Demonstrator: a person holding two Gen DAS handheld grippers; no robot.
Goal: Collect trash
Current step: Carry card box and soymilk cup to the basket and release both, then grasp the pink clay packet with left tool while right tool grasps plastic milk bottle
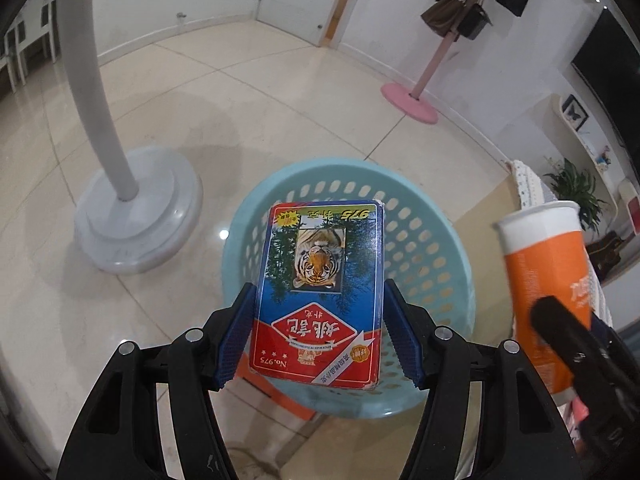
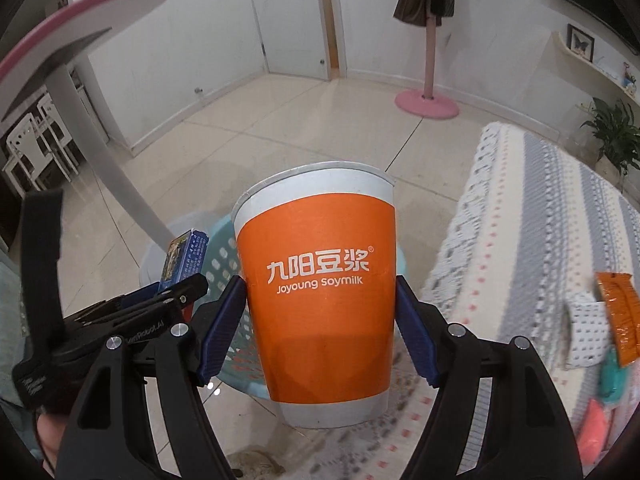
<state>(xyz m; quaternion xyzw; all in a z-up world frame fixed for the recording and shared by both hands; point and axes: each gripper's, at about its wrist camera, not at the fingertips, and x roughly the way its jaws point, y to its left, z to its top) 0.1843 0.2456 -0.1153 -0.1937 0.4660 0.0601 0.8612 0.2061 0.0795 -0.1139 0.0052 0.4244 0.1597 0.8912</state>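
My left gripper [image 1: 318, 332] is shut on a blue and red playing-card box [image 1: 320, 292] with a tiger picture and holds it above a light blue perforated basket [image 1: 432, 256] on the floor. My right gripper [image 2: 320, 328] is shut on an orange and white paper soymilk cup [image 2: 320, 296], held upright beside the basket [image 2: 218, 264]. The cup also shows at the right of the left wrist view [image 1: 544, 276]. The card box [image 2: 185, 256] and the left gripper show at the left of the right wrist view.
A white stand with a round base [image 1: 136, 216] is left of the basket. A pink coat stand [image 1: 410, 102] holds bags further back. A table with a knitted cloth [image 2: 520, 240] is at the right, with an orange wrapper [image 2: 618, 316] on it.
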